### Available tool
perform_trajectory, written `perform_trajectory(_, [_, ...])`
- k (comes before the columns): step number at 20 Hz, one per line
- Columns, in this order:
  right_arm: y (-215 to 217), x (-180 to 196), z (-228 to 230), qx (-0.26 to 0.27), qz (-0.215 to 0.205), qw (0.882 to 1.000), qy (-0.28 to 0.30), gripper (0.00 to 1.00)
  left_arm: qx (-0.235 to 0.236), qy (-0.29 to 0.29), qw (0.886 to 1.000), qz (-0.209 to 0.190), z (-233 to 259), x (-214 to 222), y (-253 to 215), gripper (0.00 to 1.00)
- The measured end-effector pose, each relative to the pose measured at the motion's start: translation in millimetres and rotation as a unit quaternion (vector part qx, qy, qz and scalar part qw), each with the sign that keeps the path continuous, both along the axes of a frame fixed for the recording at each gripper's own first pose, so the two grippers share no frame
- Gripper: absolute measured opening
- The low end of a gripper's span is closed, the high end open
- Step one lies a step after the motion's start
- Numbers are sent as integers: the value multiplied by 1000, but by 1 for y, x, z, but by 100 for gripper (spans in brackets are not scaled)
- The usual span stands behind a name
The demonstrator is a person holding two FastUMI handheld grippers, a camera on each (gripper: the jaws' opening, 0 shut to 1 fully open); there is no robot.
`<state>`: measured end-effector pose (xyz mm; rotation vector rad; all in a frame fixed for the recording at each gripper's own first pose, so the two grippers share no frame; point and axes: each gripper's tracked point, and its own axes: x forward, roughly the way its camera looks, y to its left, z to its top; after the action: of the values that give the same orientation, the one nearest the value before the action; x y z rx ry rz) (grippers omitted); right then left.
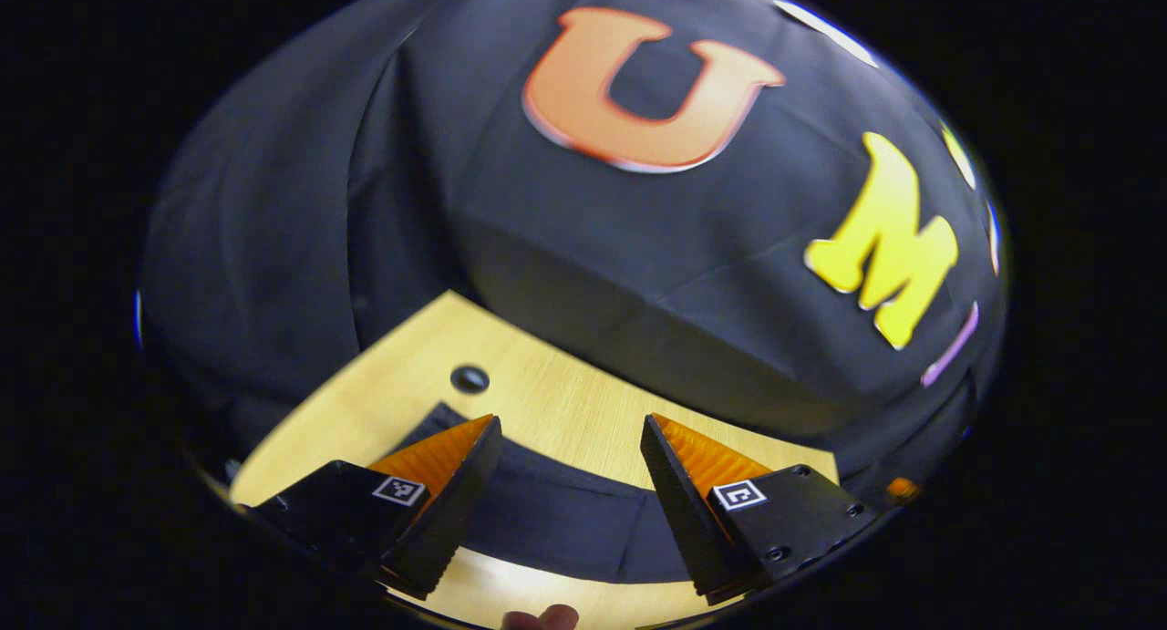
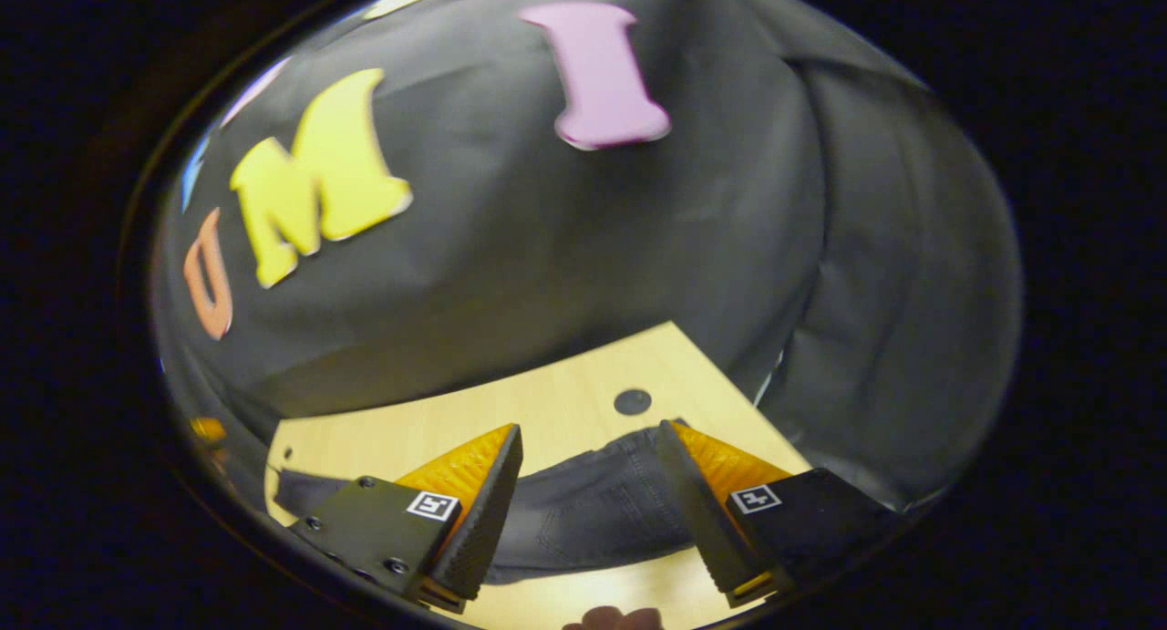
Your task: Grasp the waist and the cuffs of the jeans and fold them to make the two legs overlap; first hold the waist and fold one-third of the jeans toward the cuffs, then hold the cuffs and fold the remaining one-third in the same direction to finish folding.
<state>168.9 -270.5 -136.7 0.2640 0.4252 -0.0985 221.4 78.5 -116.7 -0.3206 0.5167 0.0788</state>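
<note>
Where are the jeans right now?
The jeans lie flat on the wooden table, just past both open grippers: the right gripper and, in the left gripper view, the left gripper.

Your left gripper (image 1: 570, 457) hangs above the jeans (image 1: 556, 516) with its two fingers spread wide, nothing between them. Your right gripper (image 2: 591, 466) sits the same way over the jeans, fingers parted and clear of the denim. A fingertip (image 1: 545, 618) of yours peeks in on the near side of the jeans.
</note>
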Motion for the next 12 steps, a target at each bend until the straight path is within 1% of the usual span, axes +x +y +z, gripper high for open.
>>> perform_trajectory(1, [14,-17,23,-17,11,1000,-23,84,32,-26,999,-10,20,-8,-7,98])
perform_trajectory(2, [28,-36,43,-26,22,999,-43,92,61,-47,997,-16,36,-18,-17,98])
perform_trajectory(3, [40,-56,59,-33,28,997,-62,93,78,-70,994,-22,49,-31,-27,98])
perform_trajectory(4, [45,-75,72,-44,28,996,-77,98,83,-83,993,-26,59,-44,-39,98])
perform_trajectory(6, [57,-110,86,-51,27,993,-101,97,88,-106,990,-34,77,-76,-62,98])
perform_trajectory(7, [61,-123,85,-52,27,992,-109,95,97,-122,987,-39,84,-92,-71,98])
perform_trajectory(8, [60,-135,83,-53,25,992,-111,97,103,-132,985,-45,91,-105,-82,98])
perform_trajectory(9, [60,-140,76,-55,24,992,-111,94,108,-141,983,-52,94,-115,-89,100])
perform_trajectory(10, [61,-148,72,-54,22,992,-110,94,109,-147,982,-54,96,-125,-97,98])
perform_trajectory(12, [63,-170,66,-45,17,993,-109,99,103,-154,981,-62,96,-139,-112,98])
